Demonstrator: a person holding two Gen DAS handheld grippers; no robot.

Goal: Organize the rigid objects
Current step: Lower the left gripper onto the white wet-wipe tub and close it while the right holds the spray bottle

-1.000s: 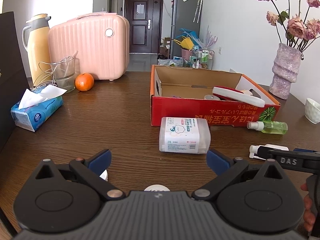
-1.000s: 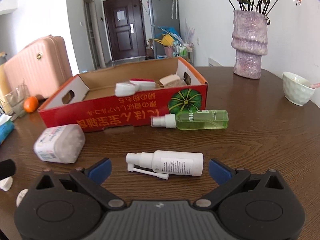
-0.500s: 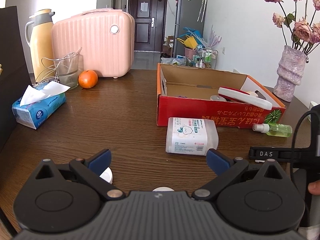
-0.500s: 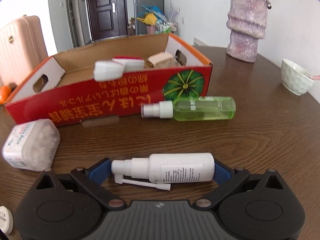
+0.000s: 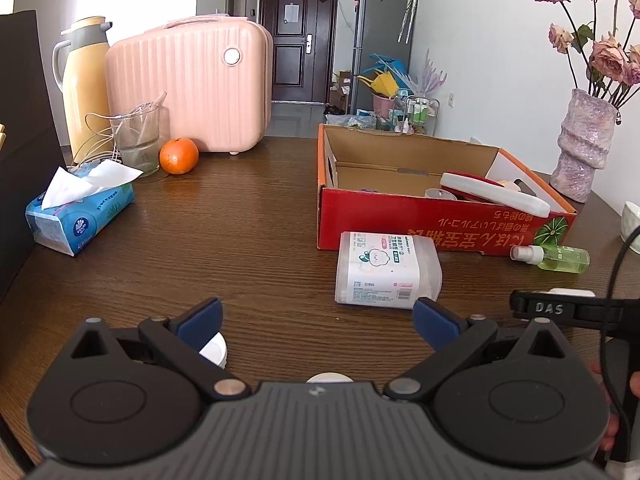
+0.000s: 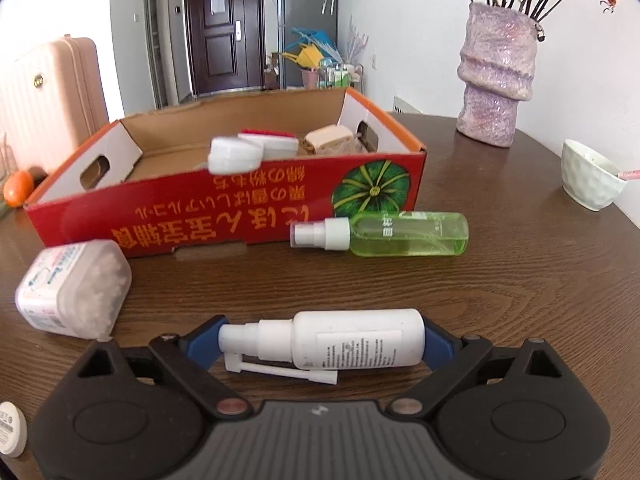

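White nasal-spray bottle point(image 6: 340, 338) lies on its side on the wooden table point(image 6: 520, 280), lengthwise between the blue pads of my right gripper point(image 6: 320, 344). Its jaws have just been closing around it; whether both pads press yet I can't quite tell, so I count it as not yet gripped. My left gripper point(image 5: 316, 320) hangs open, holding nothing. This is the pick-up step. Next I must finish the squeeze end to end, lift, and carry it into the red cardboard box point(image 6: 240, 216), where 3 items already sit.
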